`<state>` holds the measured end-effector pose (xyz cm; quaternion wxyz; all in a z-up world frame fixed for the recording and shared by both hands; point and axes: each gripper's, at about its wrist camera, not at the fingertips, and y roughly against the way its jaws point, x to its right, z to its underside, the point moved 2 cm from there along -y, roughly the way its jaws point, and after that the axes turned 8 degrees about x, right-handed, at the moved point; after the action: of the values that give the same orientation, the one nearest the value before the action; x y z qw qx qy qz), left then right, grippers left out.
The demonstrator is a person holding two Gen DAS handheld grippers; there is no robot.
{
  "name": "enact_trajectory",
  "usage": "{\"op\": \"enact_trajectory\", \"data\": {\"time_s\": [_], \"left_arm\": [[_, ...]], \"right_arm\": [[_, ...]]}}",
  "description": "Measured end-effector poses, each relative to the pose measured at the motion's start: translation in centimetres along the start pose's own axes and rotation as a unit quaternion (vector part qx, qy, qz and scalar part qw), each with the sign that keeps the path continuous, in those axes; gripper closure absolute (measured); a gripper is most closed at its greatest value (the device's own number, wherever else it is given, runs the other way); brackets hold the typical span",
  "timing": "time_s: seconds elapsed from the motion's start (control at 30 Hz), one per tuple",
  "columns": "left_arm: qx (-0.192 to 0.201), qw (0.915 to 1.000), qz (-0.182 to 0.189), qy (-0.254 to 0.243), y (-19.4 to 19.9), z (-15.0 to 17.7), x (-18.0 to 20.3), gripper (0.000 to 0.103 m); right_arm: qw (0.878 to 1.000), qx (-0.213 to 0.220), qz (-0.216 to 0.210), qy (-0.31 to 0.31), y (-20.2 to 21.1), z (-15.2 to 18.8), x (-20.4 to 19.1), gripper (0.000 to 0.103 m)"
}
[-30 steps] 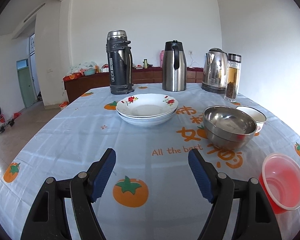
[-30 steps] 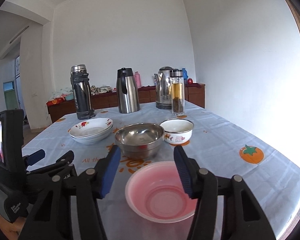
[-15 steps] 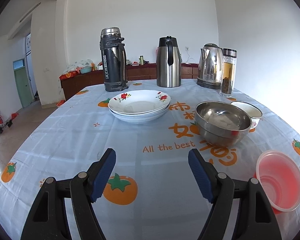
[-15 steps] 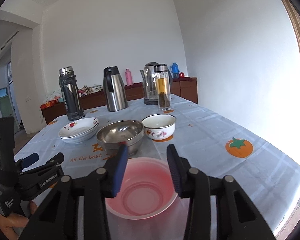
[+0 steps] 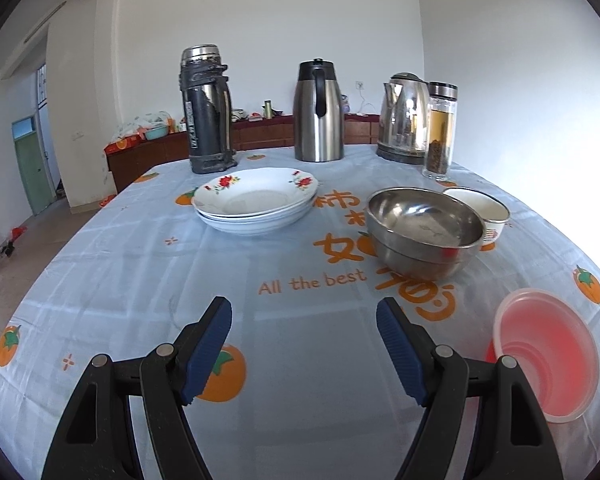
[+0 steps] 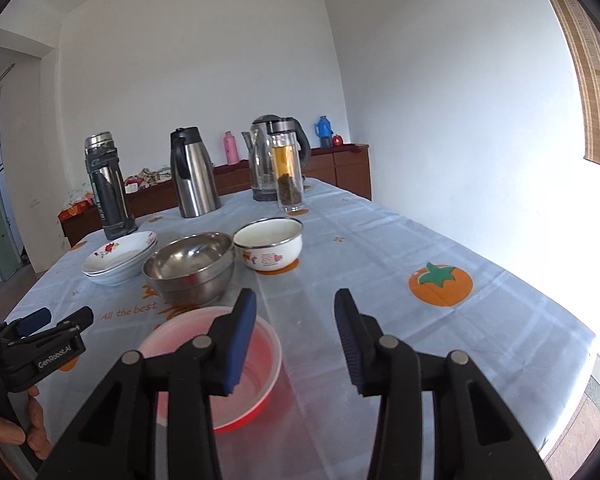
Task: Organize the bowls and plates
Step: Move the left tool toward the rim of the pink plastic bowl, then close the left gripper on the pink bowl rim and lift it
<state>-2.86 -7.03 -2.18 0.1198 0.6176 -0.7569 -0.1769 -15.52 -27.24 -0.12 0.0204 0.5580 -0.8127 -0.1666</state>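
Stacked plates [image 5: 256, 204] with red flowers lie toward the far left of the bench [image 5: 140, 264], just in front of a dark flask [image 5: 208, 112]. To their right stand nested steel bowls [image 5: 424, 232], and touching or just beside these on the far right is a white enamel bowl [image 6: 269, 243]. A pink plastic bowl [image 6: 256, 380] sits upright nearest the camera, at the near right of the bench, apart from the steel bowls.

The right tongs [image 6: 295, 336] hang over the pink bowl's right rim: the left finger [image 6: 240, 340] stands over the bowl's inside, the right finger over bare cloth outside it. The jaws closed further within the last second and now stand parted; neither pad presses on the rim, so nothing is gripped.

The left tongs [image 5: 304, 344] are released, jaws wide, with only cloth between them, near the bench's front edge and left of the pink bowl. In the right wrist view a hand [image 6: 24, 436] grips their handle at the lower left.

Along the far edge, left to right: the flask, a steel jug [image 5: 319, 112], a kettle [image 5: 406, 120] and a glass tea bottle [image 5: 440, 132]. The cloth is pale blue with orange fruit and lettering.
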Motion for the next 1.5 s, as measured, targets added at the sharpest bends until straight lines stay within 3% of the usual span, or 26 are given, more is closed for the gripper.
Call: {"op": "enact_trajectory", "data": {"time_s": [0.27, 0.9, 1.0, 1.1, 1.23, 1.3, 1.5], "left_arm": [[-0.009, 0.9991, 0.041, -0.010, 0.2, 0.0, 1.8, 0.026], [-0.026, 0.9924, 0.116, -0.029, 0.9, 0.1, 6.4, 0.026], [-0.033, 0.9921, 0.116, -0.032, 0.6, 0.3, 6.8, 0.027], [-0.047, 0.9905, 0.125, -0.032, 0.2, 0.7, 7.3, 0.038], [-0.061, 0.9888, 0.133, -0.027, -0.1, 1.1, 7.5, 0.042], [-0.064, 0.9884, 0.134, -0.029, -0.1, 1.1, 7.7, 0.055], [-0.078, 0.9858, 0.144, -0.037, -0.3, 1.4, 8.5, 0.072]], "right_arm": [[1.000, -0.011, -0.003, 0.001, -0.3, 0.1, 1.0, 0.040], [0.997, -0.060, -0.050, -0.007, -1.0, 1.3, 1.1, 0.044], [0.996, -0.073, -0.053, -0.007, -1.3, 1.6, 0.9, 0.051], [0.994, -0.091, -0.062, -0.007, -1.9, 2.1, 0.7, 0.058], [0.991, -0.106, -0.076, -0.005, -2.2, 2.6, 0.2, 0.063], [0.990, -0.112, -0.082, -0.001, -2.4, 2.9, -0.1, 0.072], [0.988, -0.121, -0.096, 0.004, -2.5, 3.0, -1.0, 0.084]]}}
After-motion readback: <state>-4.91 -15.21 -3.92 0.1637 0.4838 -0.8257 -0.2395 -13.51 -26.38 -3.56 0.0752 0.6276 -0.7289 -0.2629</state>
